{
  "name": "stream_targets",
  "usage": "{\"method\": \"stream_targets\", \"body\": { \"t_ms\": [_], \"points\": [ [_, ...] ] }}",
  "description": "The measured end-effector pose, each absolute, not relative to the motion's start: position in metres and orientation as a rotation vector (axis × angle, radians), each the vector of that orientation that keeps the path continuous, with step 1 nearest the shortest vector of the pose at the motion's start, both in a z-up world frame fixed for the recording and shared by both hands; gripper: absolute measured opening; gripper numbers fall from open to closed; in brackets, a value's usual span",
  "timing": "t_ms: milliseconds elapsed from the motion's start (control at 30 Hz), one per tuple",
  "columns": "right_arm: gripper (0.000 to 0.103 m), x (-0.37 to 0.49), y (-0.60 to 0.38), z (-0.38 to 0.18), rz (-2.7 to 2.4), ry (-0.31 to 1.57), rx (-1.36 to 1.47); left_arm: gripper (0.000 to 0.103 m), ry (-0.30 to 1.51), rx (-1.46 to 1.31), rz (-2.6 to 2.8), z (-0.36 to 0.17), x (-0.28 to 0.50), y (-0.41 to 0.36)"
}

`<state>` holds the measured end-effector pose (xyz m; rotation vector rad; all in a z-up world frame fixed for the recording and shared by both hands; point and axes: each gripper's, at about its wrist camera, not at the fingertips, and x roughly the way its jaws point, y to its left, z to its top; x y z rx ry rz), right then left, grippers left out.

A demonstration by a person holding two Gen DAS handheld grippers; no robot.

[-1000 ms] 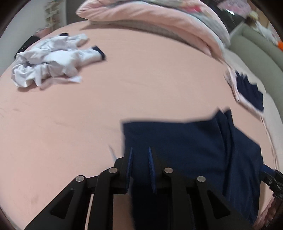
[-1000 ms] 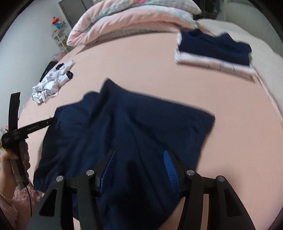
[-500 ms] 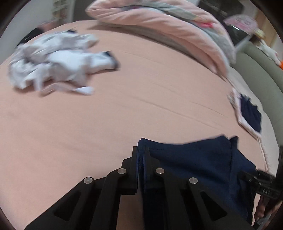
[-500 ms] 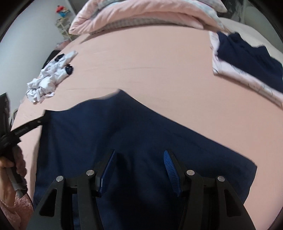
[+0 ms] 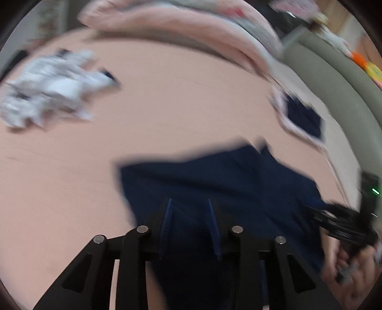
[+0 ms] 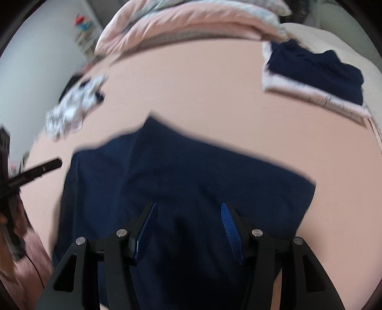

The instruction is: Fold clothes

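Note:
A navy garment (image 5: 226, 178) lies spread flat on the pink bed sheet (image 5: 167, 100). My left gripper (image 5: 189, 202) hovers over its near left part. Its jaws are opening, and the cloth lies under the fingers, not pinched between the pads. In the right wrist view the same garment (image 6: 191, 171) fills the middle, and my right gripper (image 6: 188, 207) stands open above its near edge with nothing held. The left gripper (image 6: 35, 171) shows at that view's left edge. The right gripper (image 5: 339, 221), in a hand, shows at the left wrist view's right edge. The left wrist view is blurred.
A crumpled white garment (image 5: 55, 88) lies at the far left of the bed (image 6: 74, 107). A folded stack with a navy piece on top (image 6: 315, 64) sits at the far right (image 5: 303, 116). A pink duvet (image 6: 191, 19) is heaped along the back.
My left gripper was shut on the garment's left edge half a second ago and now has its jaws apart. It has shifted over the cloth. The right gripper stays open and has moved slightly.

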<state>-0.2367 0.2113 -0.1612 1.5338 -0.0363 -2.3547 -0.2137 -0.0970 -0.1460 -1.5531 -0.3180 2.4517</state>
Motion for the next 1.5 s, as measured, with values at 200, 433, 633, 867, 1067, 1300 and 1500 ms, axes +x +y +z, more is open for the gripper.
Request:
{"method": "stream_targets", "body": {
  "t_ms": [200,433,633,867,1067,1300,1500],
  "points": [
    [0.040,-0.221,0.256,-0.156,-2.576,-0.085,1.617,0.028,-0.024,-1.697,2.436,-0.163,-0.187,-0.074],
    [0.041,-0.145,0.249,-0.120,-2.550,-0.159,1.461,0.028,-0.053,-1.538,2.524,-0.132,-0.149,-0.057],
    [0.041,-0.110,0.226,-0.157,-2.514,-0.111,1.568,0.028,-0.036,-1.555,2.533,-0.152,-0.124,-0.037],
    [0.041,-0.095,0.247,-0.163,-2.557,-0.078,1.609,0.028,0.044,-1.715,2.558,-0.176,-0.115,-0.068],
    [0.041,-0.090,0.272,-0.148,-2.633,-0.248,1.528,0.028,-0.272,-1.602,2.589,-0.160,-0.104,-0.101],
    [0.041,-0.095,0.247,-0.169,-2.551,-0.098,1.623,0.030,-0.168,-1.706,2.556,-0.182,-0.107,-0.092],
    [0.042,-0.091,0.268,-0.156,-2.683,-0.126,1.593,0.030,-0.352,-1.699,2.586,-0.162,-0.108,-0.108]
  ]
}}
